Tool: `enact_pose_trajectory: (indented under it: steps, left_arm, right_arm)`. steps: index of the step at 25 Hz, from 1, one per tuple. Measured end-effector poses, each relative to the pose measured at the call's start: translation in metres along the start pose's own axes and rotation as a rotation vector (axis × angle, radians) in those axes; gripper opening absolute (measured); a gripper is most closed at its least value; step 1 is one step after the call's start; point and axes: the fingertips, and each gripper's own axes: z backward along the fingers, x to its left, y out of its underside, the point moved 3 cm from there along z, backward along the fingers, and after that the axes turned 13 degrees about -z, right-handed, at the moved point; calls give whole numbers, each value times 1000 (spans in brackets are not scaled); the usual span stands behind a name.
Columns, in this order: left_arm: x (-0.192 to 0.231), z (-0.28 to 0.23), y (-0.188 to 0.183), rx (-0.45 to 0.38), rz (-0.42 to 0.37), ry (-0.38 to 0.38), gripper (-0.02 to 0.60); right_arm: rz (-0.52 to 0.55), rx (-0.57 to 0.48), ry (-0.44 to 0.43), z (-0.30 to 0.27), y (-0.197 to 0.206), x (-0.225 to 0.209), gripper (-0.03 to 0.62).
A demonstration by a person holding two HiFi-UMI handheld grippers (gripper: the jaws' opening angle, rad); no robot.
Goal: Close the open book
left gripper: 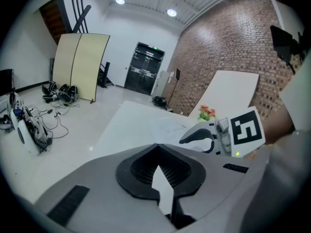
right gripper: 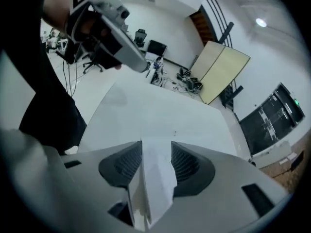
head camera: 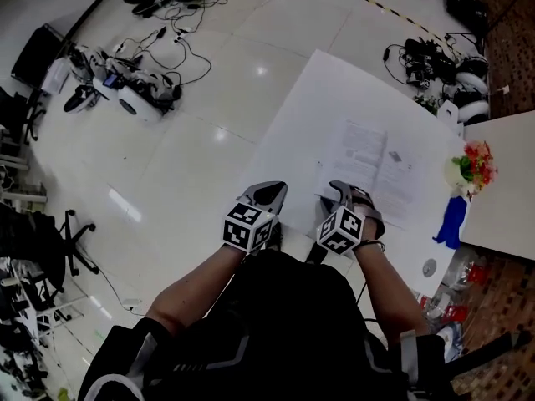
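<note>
The open book (head camera: 369,159) lies flat on the white table (head camera: 309,107), its two printed pages facing up. My right gripper (head camera: 351,192) hovers at the book's near left corner; in the right gripper view its jaws (right gripper: 156,147) stand open, with only white surface showing between the pads. My left gripper (head camera: 274,190) is over the table's near edge, left of the book and apart from it. In the left gripper view its tips (left gripper: 156,147) meet, so it is shut on nothing. That view also shows the right gripper (left gripper: 201,136) and the faint book (left gripper: 170,125).
A vase of flowers (head camera: 472,167) and a blue object (head camera: 451,220) stand at the table's right end, beside a second white table (head camera: 506,190). Cables and devices (head camera: 125,86) litter the floor at left, with office chairs (head camera: 50,241) nearby. A brick wall (left gripper: 214,47) is behind.
</note>
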Motion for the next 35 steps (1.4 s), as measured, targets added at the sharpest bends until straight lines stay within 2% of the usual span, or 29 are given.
enact_pose_trajectory:
  steps: [9,14,19,24,28,31,35]
  left_arm:
    - [11,9,17,1,17,7,-6]
    - [19,10,20,2,22,14,-6]
    - [19,9,15,-13,29,28,-6]
    - [15,9,14,-9,18,44,-6]
    - [13,8,16,-15,24,41,-6]
    - [12,8,15,-18,16,47,-6]
    - [11,8,14,-16,6,49,-6]
  right_arm:
    - [126,115,-77,-40,-1,11,146]
    - [61,141,-165,-43,-1,8,144]
    - [66,165,-246,-44,-1,12,105]
    - [73,177,-298,-44,-4,10,104]
    - [23,156,-278,-44,-3,10,84]
    - [-18,146,-217,-44,-1,0,19]
    - [-76,112,-150,-39,0,-14,3]
